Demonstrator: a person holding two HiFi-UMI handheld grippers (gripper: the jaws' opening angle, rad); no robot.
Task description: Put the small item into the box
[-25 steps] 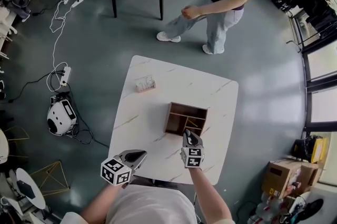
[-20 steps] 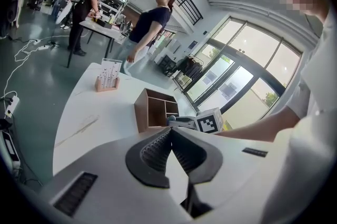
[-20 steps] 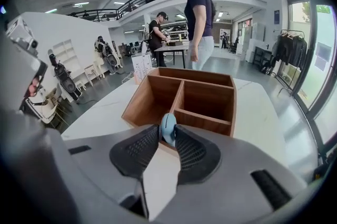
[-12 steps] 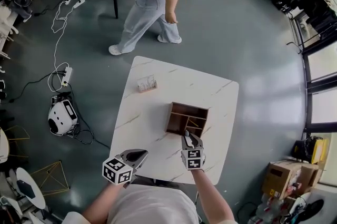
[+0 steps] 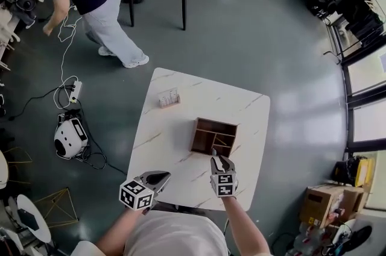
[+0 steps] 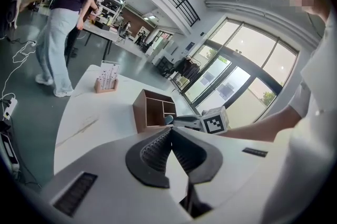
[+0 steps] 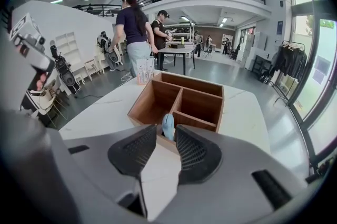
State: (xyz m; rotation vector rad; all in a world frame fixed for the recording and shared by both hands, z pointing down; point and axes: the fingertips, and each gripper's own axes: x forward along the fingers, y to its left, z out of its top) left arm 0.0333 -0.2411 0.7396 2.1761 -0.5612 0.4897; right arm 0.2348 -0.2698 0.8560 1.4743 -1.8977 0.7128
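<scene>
White marbled table [image 5: 175,128]: it carries the wooden divided box [image 5: 195,136], which sits directly ahead of the right gripper [image 5: 218,158], so a release needs no further reach. Left gripper [image 6: 170,132]: jaws together on nothing, held off to the right gripper's left, evidently idle. Right gripper: jaws opening, pads clear of the small light-blue item [image 7: 168,126]. The item stands between the tips at the box's near wall, seemingly just inside the nearest compartment.

No legible text, brand, number or sign anywhere in your views. Left marker cube [image 5: 135,195] and right marker cube [image 5: 224,184]: black-and-white square patterns only, no characters. Card stand [image 5: 169,97] on the table: print too small to read.
</scene>
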